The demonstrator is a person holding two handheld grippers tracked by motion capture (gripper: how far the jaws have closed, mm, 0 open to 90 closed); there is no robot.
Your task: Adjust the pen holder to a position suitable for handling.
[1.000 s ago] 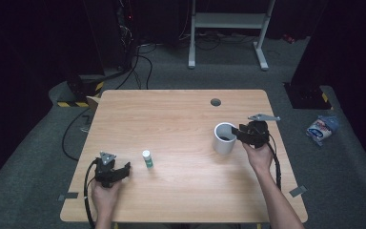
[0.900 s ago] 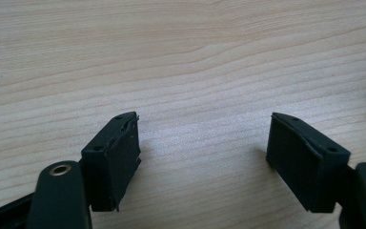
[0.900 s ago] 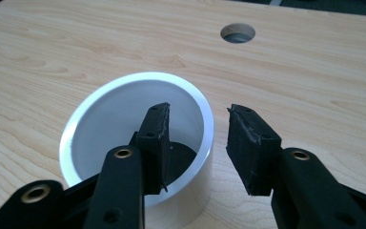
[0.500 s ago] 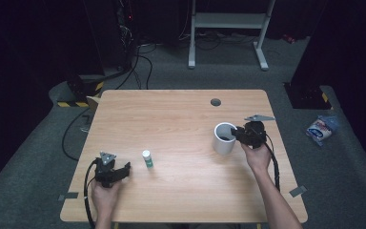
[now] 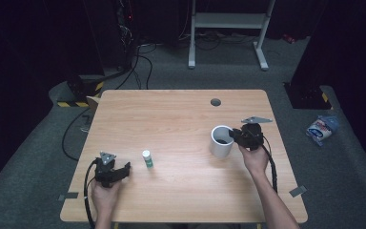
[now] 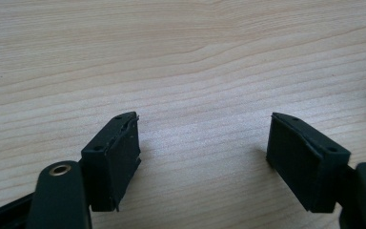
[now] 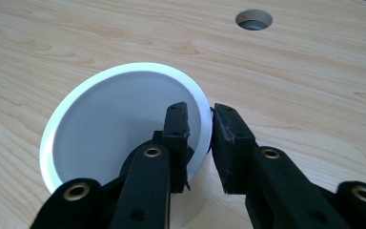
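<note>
The right gripper [image 7: 199,129], its fingers just closed astride the rim of the white cup [image 5: 220,141] at the tabletop's [image 5: 181,114] right — apparently gripping, ready to lift — while the left gripper [image 6: 202,157] rests open.

No legible text, label or number anywhere.

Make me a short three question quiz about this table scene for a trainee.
1. True or false: the right gripper has one jaw inside the white cup and one outside its wall.
2. Are the left gripper jaws open or shut?
3. What stands between the two grippers in the high view? A) small green-and-white bottle B) red bowl C) spoon

Key: 1 true, the jaws have just been closing on the wall; 2 open; 3 A.
</note>
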